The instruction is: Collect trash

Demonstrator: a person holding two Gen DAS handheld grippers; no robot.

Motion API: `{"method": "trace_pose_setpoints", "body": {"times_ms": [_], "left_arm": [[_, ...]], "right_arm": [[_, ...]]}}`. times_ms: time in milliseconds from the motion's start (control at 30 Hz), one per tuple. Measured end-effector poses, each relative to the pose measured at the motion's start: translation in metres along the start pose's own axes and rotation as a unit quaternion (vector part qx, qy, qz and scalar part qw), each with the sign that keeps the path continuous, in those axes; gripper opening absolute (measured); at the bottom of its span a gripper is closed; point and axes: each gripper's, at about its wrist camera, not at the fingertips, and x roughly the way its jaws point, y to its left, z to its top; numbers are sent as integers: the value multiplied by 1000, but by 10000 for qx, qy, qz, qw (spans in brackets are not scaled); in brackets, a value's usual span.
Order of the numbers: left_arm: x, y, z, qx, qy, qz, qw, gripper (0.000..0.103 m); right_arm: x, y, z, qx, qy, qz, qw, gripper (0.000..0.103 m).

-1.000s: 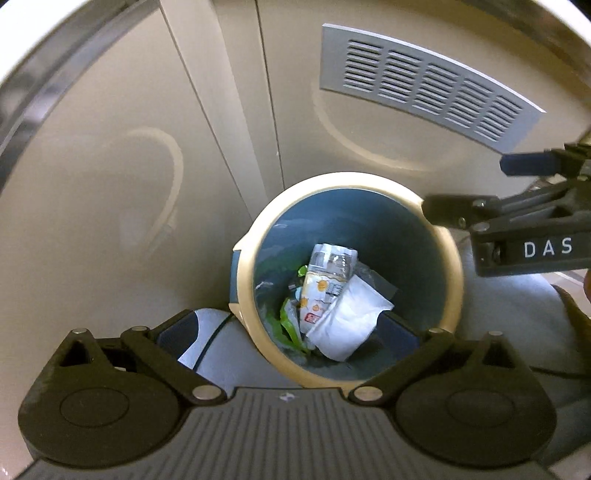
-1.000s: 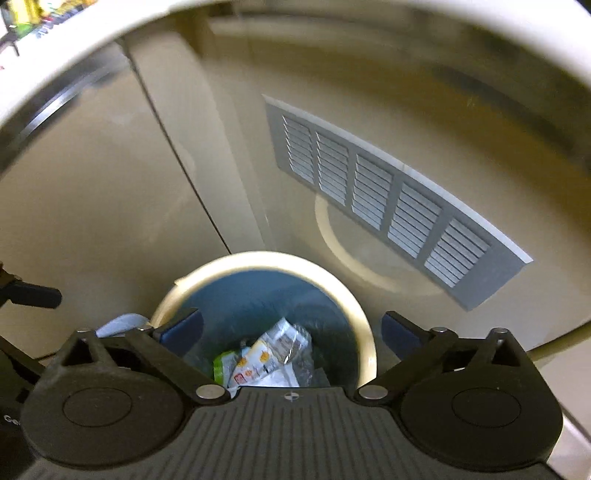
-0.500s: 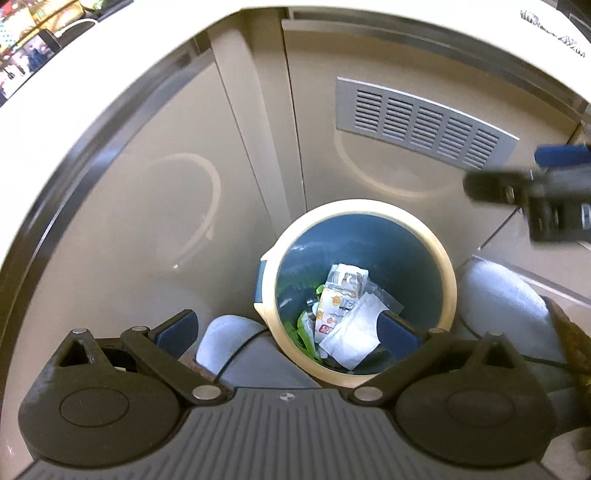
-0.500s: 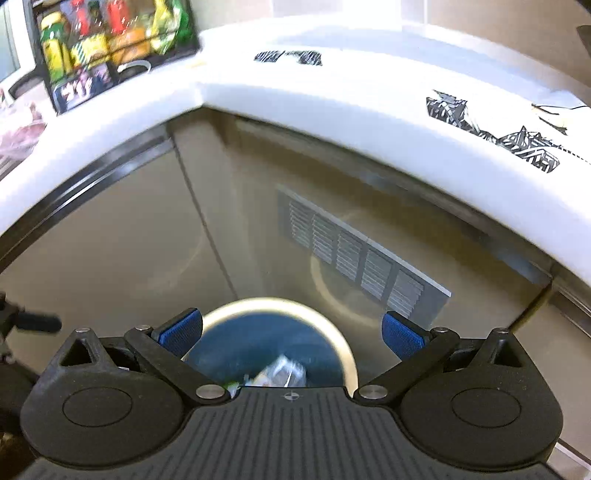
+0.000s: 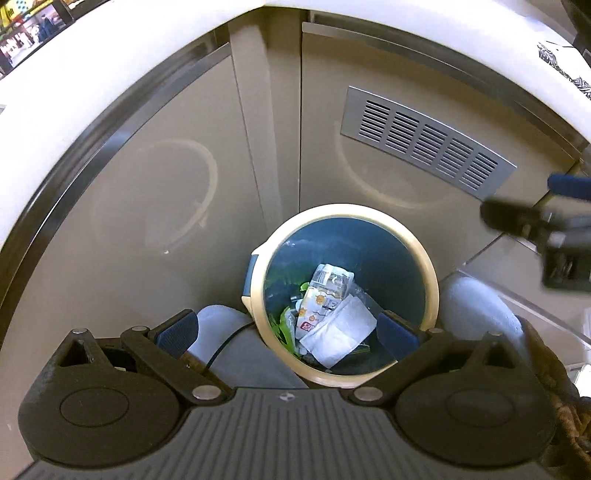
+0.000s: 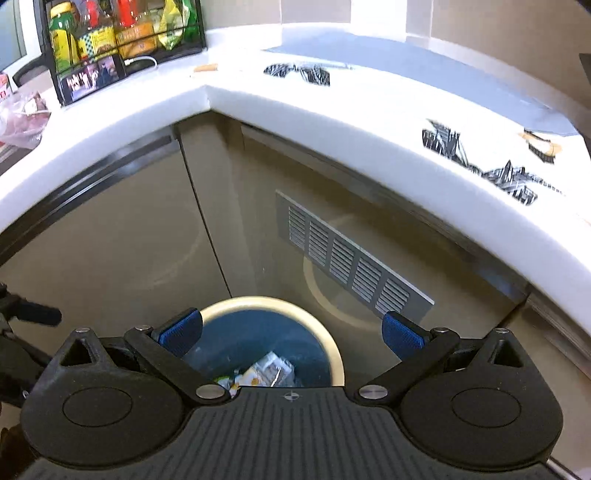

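Observation:
A round bin (image 5: 428,266) with a cream rim and dark blue inside stands on the floor in the corner under a white counter. In it lie a crumpled clear bottle (image 5: 330,280), a white napkin (image 5: 340,332), a printed wrapper (image 5: 314,314) and green scraps. My left gripper (image 5: 286,330) hangs open above the bin, nothing between its blue pads. My right gripper (image 6: 291,330) is open too, higher up, with the bin (image 6: 332,347) below it and the trash (image 6: 269,369) partly hidden by its body. The right gripper shows blurred at the right edge of the left wrist view (image 5: 546,229).
Beige cabinet panels with a grey vent grille (image 5: 424,142) back the corner. The white counter (image 6: 258,96) carries black scraps (image 6: 299,72), more black pieces (image 6: 480,158), a small brown item (image 6: 207,67) and a wire rack of snacks (image 6: 122,33). A person's grey trouser knees (image 5: 476,306) flank the bin.
Both grippers have risen away from the bin, which looks smaller now. The right one tilted up, bringing the counter top and its scraps into view. Both stay open and empty.

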Motion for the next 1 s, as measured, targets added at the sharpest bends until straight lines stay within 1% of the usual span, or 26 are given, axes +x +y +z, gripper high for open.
{"method": "trace_pose_setpoints", "body": {"times_ms": [100,200,333,467,600,667,1000], "left_arm": [[6,2,1,-72,81,-85,9999,102],[16,3,2,-129,239,30,9996,103],[32,5,2,-198,585,-17,9981,103],[49,5,-1,-183,977,-59,9950,103],[61,3,-4,-137,1190,-139,9927,103],[65,3,-5,-163,1242,-185,9920,103],[75,3,-5,-207,1344,-95,9907,103]], "right_arm": [[11,5,-11,1,355,75,9993,103],[23,12,-18,-47,672,84,9977,103],[35,16,-25,-102,971,7,9952,103],[44,21,-31,-177,1097,-106,9938,103],[49,21,-33,-163,1150,-161,9931,103],[51,21,-32,-162,1150,-203,9930,103],[57,22,-32,-170,1261,-213,9916,103]]}}
